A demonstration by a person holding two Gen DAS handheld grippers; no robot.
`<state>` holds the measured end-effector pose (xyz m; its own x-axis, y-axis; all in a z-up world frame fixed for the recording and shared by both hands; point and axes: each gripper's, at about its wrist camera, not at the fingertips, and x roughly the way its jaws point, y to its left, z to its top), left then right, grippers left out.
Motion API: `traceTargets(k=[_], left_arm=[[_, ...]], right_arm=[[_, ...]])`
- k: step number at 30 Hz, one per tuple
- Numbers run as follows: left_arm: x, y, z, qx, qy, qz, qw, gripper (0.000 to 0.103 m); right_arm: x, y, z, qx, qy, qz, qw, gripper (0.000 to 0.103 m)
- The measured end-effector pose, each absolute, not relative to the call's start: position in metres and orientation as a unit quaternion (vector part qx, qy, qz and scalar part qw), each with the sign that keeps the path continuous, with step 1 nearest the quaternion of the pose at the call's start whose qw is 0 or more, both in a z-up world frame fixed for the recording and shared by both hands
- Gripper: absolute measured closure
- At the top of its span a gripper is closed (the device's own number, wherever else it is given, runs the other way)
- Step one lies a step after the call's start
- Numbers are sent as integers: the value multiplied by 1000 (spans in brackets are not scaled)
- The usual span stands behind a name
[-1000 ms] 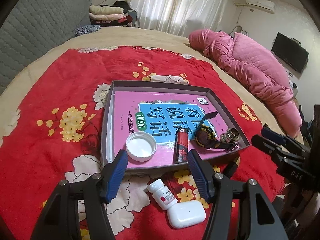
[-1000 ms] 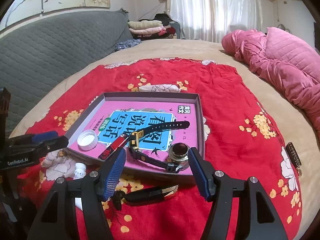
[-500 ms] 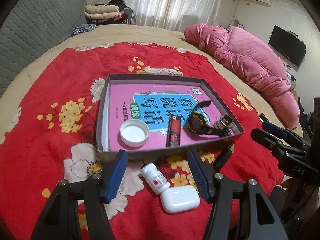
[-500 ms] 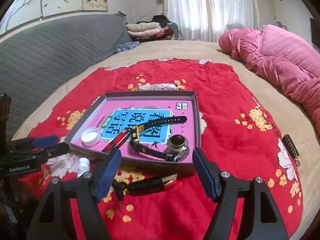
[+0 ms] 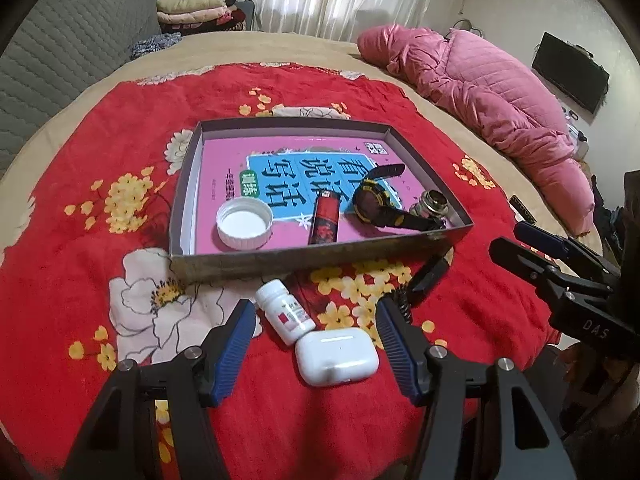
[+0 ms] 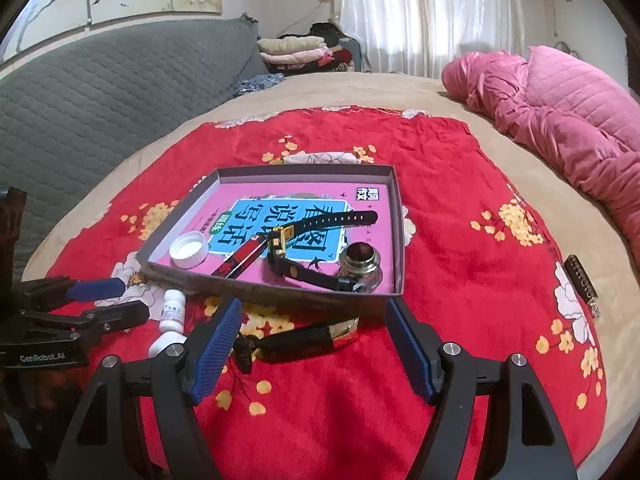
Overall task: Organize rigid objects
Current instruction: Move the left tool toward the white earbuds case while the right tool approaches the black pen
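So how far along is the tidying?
Done: white cap, red lighter, black watch and brass fitting lie in the grey tray. Nothing in hand. Left: white pill bottle, white earbud case, black folding knife.

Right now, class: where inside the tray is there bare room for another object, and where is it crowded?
Free: the far half of the tray, beyond the white cap and the watch. Crowded: the near edge, with cap, lighter, watch and metal piece.
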<state>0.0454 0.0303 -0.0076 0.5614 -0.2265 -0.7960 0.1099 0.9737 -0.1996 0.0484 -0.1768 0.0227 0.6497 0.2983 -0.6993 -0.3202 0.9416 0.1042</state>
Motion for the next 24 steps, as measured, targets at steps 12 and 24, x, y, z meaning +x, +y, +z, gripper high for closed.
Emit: traceTargets(k=[12,24], left_arm=[[37,30,-16,-74,482,-99,867,41],[35,18,-32,-68,508,-110,852,41]], right_arm=[[40,-171,19,-22,393,175,902,28],[40,-170,8,-14,413,175,894,28]])
